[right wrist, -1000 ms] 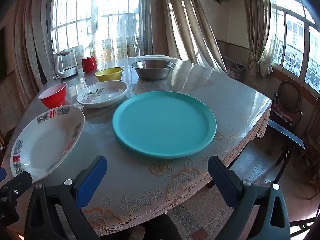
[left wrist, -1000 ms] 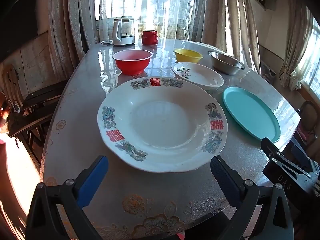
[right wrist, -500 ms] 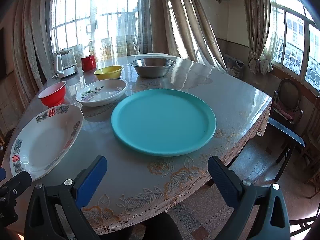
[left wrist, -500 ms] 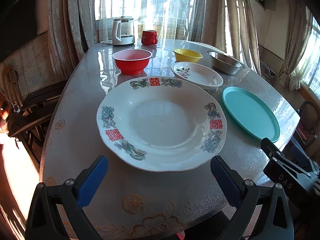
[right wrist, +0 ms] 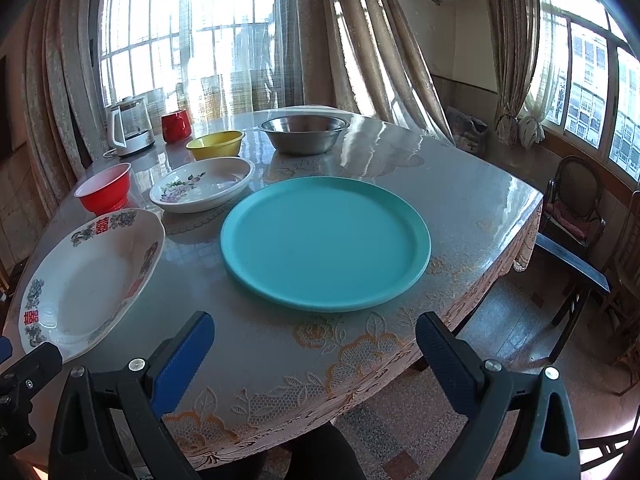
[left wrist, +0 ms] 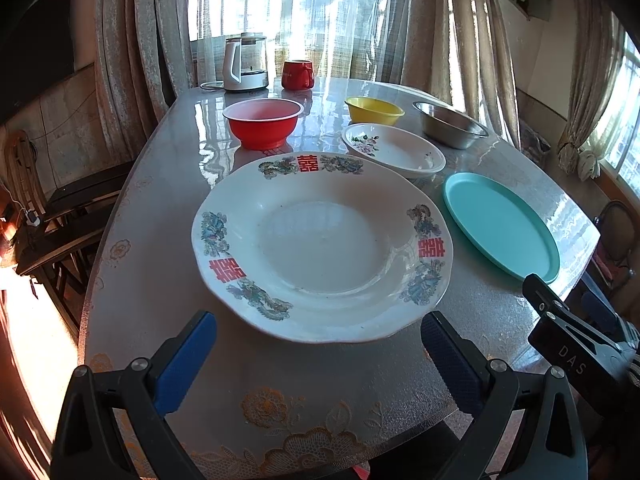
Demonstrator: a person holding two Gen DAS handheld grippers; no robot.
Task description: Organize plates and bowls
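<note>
Large white plate sits marginally nearer the left claw than before.

The large white scalloped porcelain plate bears the red Chinese double-happiness character 囍 three times on its rim: far, near-left and right. The black gripper body at right reads "DAS".

Large plate near the counter front edge, flat plate to its right, smaller dish behind between them, three bowls farther back.
</note>
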